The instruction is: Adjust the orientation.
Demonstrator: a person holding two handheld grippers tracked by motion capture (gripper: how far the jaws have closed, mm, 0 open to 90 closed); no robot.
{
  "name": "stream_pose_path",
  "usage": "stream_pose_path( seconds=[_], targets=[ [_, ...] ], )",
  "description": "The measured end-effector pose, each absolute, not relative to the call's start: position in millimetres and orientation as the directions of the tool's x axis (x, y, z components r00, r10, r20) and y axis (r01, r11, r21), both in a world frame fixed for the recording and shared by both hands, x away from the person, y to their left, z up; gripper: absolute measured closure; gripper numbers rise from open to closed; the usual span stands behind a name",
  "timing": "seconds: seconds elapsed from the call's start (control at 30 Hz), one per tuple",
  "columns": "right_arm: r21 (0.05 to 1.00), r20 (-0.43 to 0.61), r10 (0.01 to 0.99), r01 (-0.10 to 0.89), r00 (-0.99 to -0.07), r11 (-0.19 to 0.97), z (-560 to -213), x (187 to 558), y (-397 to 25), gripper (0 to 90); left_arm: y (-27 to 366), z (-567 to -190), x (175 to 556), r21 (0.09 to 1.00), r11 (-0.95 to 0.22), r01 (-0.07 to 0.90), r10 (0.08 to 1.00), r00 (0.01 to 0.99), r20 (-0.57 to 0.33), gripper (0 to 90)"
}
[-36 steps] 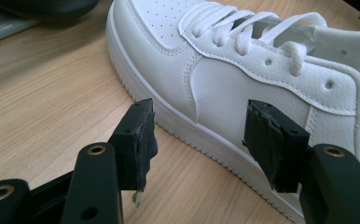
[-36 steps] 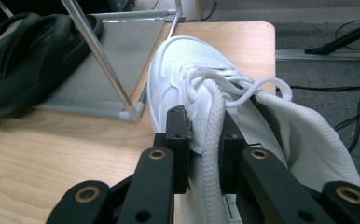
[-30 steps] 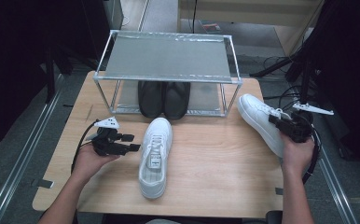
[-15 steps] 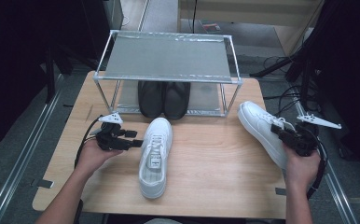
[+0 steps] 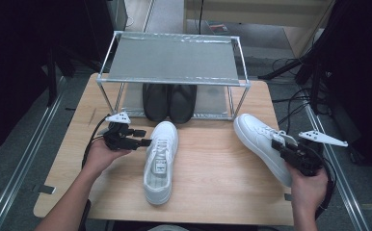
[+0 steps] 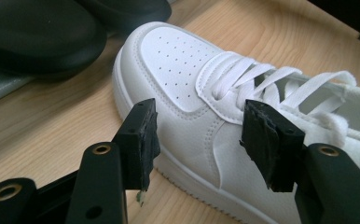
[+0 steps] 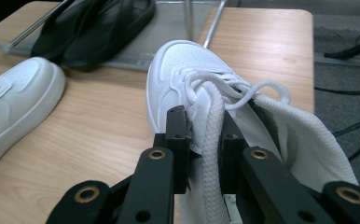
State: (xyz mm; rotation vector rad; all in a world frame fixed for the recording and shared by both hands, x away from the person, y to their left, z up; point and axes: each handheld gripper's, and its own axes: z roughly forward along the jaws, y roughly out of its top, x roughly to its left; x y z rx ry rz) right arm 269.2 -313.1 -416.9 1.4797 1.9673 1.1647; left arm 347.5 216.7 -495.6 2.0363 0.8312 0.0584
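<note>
while right tongs [image 7: 201,140] pinch lace [image 7: 211,140] | sneaker [image 7: 187,84] heel hidden

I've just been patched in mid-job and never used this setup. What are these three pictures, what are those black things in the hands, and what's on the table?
A person holds a hand-held two-jaw gripper in each hand; there is no robot arm. The high view looks down on the table. The other two pictures come from cameras riding on each gripper, looking along its black jaws.

On the table stands a metal rack with a pair of black shoes under it, and two white sneakers lie in front.

The left gripper is open, jaws at the side of the middle sneaker, not gripping it. The right gripper is shut on the right sneaker, pinching its tongue and laces.
</note>
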Motion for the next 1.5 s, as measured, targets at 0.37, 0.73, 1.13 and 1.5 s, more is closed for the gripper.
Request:
stream_pose_path(
  seconds=[0.37, 0.73, 1.13, 1.5],
  targets=[
    [0.815, 0.147, 0.879, 0.559, -0.453, 0.152, -416, 265, -274, 80.8, 216, -495, 347, 0.775, -0.351, 0.526, 0.573, 0.775, -0.267, 45.4],
    [0.808, 0.137, 0.844, 0.551, -0.519, 0.208, -422, 268, -242, 80.8, 217, -497, 349, 0.77, -0.347, 0.535, 0.578, 0.769, -0.274, 45.5],
    [0.771, 0.118, 0.815, 0.569, -0.567, 0.285, -448, 283, -208, 80.8, 217, -496, 349, 0.771, -0.351, 0.531, 0.572, 0.774, -0.273, 45.6],
    [0.703, 0.17, 0.769, 0.623, -0.616, 0.344, -472, 282, -186, 81.4, 217, -497, 349, 0.764, -0.356, 0.537, 0.577, 0.77, -0.272, 45.6]
  ],
)
